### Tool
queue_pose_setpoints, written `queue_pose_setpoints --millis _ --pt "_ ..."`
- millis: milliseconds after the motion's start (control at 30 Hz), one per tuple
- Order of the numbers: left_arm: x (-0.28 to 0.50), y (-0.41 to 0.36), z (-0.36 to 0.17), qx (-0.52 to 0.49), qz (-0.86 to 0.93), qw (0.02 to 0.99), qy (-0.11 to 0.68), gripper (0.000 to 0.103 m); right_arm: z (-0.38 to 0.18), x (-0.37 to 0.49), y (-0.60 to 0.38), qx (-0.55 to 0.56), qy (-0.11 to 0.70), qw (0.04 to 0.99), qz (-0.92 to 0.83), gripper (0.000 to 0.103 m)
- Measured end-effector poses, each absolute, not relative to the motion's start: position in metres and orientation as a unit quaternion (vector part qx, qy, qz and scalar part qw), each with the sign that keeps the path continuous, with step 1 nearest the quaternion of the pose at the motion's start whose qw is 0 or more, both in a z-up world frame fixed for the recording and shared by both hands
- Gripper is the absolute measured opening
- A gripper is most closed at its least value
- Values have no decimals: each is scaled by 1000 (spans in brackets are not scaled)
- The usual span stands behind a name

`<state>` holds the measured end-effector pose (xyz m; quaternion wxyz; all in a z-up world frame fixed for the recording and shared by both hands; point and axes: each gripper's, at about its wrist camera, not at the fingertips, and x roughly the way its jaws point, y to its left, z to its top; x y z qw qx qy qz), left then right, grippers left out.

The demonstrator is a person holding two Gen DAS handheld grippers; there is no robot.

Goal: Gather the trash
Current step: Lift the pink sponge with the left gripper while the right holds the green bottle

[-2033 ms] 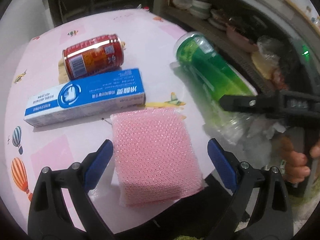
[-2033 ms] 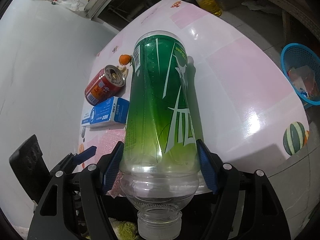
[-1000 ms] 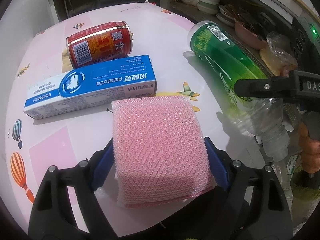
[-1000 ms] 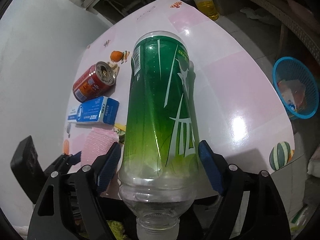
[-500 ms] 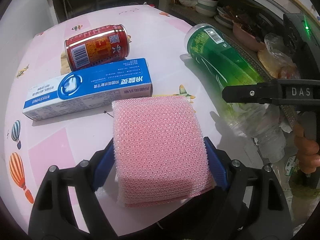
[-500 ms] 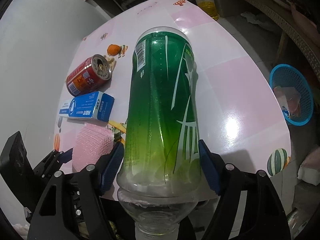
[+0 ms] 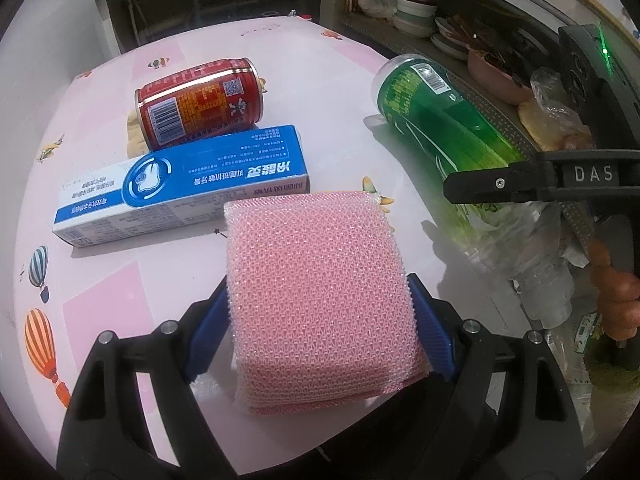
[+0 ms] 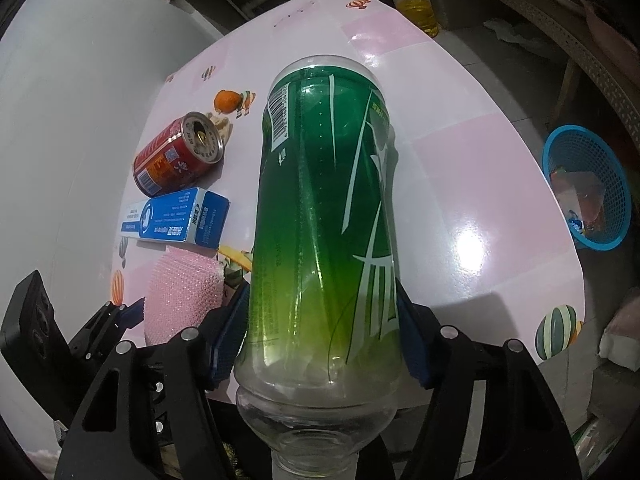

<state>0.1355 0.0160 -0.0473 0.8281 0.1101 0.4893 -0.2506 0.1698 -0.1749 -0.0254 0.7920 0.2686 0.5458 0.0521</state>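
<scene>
Lying on its side on the pink tabletop point(image 8: 472, 152), the green plastic bottle point(image 8: 324, 216) has its neck toward the near edge and its base pointing away. The right hand-held gripper point(image 8: 324, 336) straddles the bottle's lower body; its jaws are closing, and both blue pads already sit against the bottle's sides. The left hand-held gripper point(image 7: 320, 336) clamps the pink mesh scouring pad point(image 7: 320, 292) between its blue pads, the pad's near end at the tabletop's near edge. Just beyond the pad lies a blue toothpaste box point(image 7: 184, 184), flat, long side across the left wrist view. A red drink can point(image 7: 200, 102) lies on its side touching the box's far edge, opened top facing the bottle. A blue mesh basket point(image 8: 588, 188) with scraps inside stands on the floor past the tabletop's right side. An oil bottle point(image 8: 414, 4) stands beyond the far edge.
</scene>
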Motion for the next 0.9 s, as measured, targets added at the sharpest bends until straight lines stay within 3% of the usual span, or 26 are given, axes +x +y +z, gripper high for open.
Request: queue_pose_setpoints --millis 900 --pt "141 20 -37 122 -245 840 468 79 -22 155 -181 292 518 802 51 64"
